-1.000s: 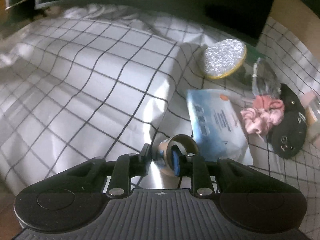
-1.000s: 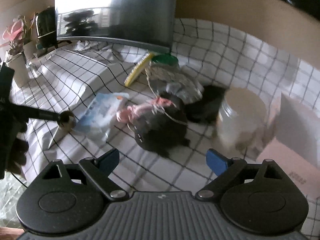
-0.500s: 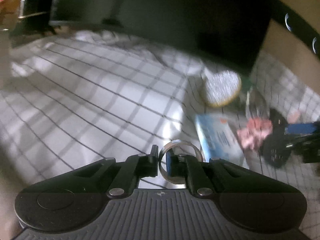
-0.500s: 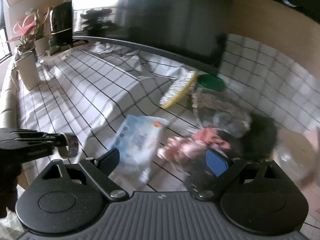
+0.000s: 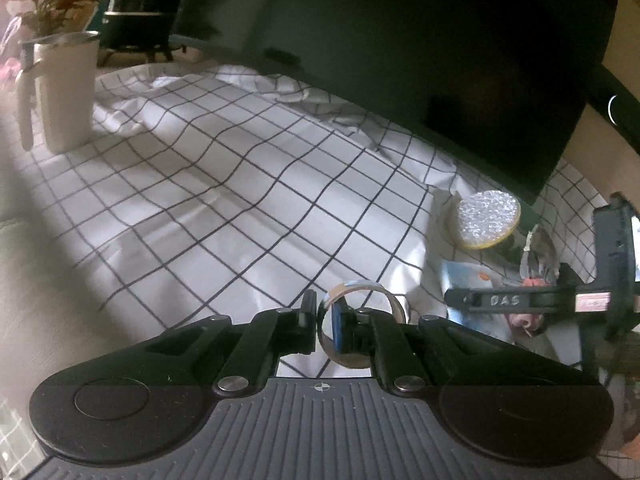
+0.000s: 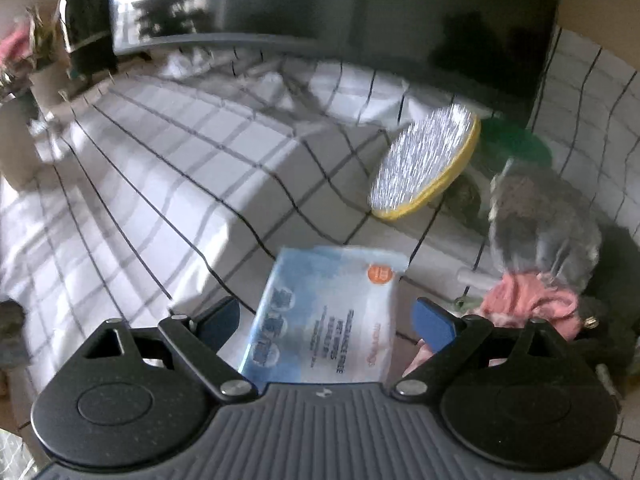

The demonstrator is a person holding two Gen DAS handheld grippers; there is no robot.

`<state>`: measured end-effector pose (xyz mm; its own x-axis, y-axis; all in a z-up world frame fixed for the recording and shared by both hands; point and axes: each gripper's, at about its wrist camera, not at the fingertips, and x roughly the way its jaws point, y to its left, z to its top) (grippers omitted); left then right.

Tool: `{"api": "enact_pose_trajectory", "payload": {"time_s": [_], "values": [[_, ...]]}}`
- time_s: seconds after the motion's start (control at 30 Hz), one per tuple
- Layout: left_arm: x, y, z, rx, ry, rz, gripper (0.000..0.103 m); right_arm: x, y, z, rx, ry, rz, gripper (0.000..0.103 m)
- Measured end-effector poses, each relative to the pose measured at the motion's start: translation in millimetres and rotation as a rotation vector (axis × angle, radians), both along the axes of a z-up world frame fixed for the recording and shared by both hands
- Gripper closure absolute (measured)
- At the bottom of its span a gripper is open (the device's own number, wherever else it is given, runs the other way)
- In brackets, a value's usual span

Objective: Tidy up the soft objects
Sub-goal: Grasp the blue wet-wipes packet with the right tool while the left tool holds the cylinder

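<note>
The tape roll point(image 5: 362, 332), at lower centre of the left view, is pinched by its wall in the left gripper point(image 5: 324, 322). The right gripper point(image 6: 326, 322) stands wide, empty, above the wipes pack point(image 6: 328, 316). The scrunchie point(image 6: 528, 300) lies lower right, the sponge point(image 6: 426, 160) upper right, on the checked cloth point(image 6: 200, 184).

Left wrist view peers down along its own fingers over the checked cloth point(image 5: 224, 200), dark screen point(image 5: 400, 60) across the top, round scrubber point(image 5: 486, 218) at right. Right wrist view tilts steeper and sits closer, right above the blue wipes packet point(image 6: 332, 312). Both catch the cloth, screen, scrubber, packet.
</note>
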<state>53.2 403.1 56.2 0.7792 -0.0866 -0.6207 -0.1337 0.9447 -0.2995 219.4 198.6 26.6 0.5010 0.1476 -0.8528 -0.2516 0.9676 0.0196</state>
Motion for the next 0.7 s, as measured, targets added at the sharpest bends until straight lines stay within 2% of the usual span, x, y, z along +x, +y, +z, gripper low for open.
{"api": "enact_pose_trajectory", "payload": {"time_s": [0.07, 0.17, 0.27, 0.33, 0.4, 0.5, 0.6, 0.7], "values": [[0.4, 1.1, -2.9, -0.004, 0.012, 0.005, 0.093, 1.4, -1.1, -9.3, 0.007, 0.039, -0.014, 0.008], [2.3, 0.5, -6.8, -0.013, 0.031, -0.002, 0.093, -2.9, 1.9, -12.0, -0.005, 0.006, 0.002, 0.008], [5.0, -3.2, -5.9, -0.013, 0.031, -0.025, 0.093, -5.0, 6.3, -8.1, -0.011, 0.0, 0.042, 0.023], [9.1, -5.4, -1.3, -0.006, 0.023, -0.042, 0.093, -4.2, 8.5, -2.8, -0.014, 0.027, 0.061, 0.024], [15.1, -8.8, 9.3, 0.014, 0.003, -0.059, 0.093, -1.4, 4.3, 3.9, 0.038, 0.06, 0.055, 0.024], [26.4, -15.9, 33.0, 0.051, -0.056, -0.098, 0.093, -3.0, -8.5, 25.7, 0.14, 0.08, 0.036, 0.025], [43.7, -29.5, 56.2, 0.077, -0.099, -0.145, 0.093, -12.9, -24.7, 63.8, 0.181, -0.002, 0.037, 0.025], [64.9, -51.5, 77.1, 0.065, -0.135, -0.208, 0.093, -20.8, -53.8, 108.6, 0.22, -0.1, 0.016, 0.025]]}}
